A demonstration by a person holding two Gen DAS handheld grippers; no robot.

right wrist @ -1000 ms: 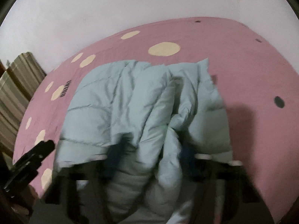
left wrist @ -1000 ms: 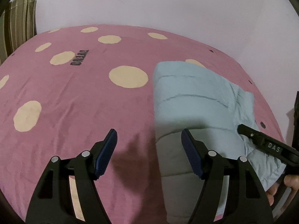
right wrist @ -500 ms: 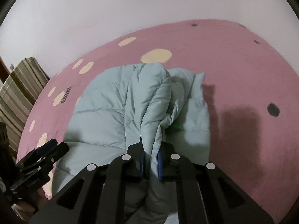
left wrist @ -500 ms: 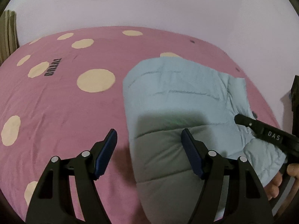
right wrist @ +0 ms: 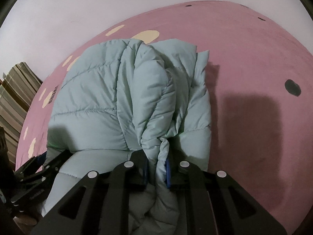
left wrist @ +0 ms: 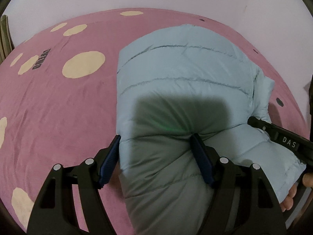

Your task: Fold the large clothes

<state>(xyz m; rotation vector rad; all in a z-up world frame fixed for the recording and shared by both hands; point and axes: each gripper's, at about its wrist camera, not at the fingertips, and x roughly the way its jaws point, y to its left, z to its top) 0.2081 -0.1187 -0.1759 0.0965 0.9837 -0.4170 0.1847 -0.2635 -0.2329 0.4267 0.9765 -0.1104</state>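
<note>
Jacket [left wrist: 182,74] lies half folded on the bed [left wrist: 58,107]. Right tool [right wrist: 156,168] pinches its edge tight; left tool [left wrist: 156,152], wide open around its near end, should squeeze next.

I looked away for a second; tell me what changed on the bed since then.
The left hand-held gripper moved right from the bare pink bedspread onto the light blue puffer jacket; its open fingers now straddle the near edge. The right hand-held gripper came down and pinched a jacket fold. The jacket stays bundled on the bedspread.
</note>
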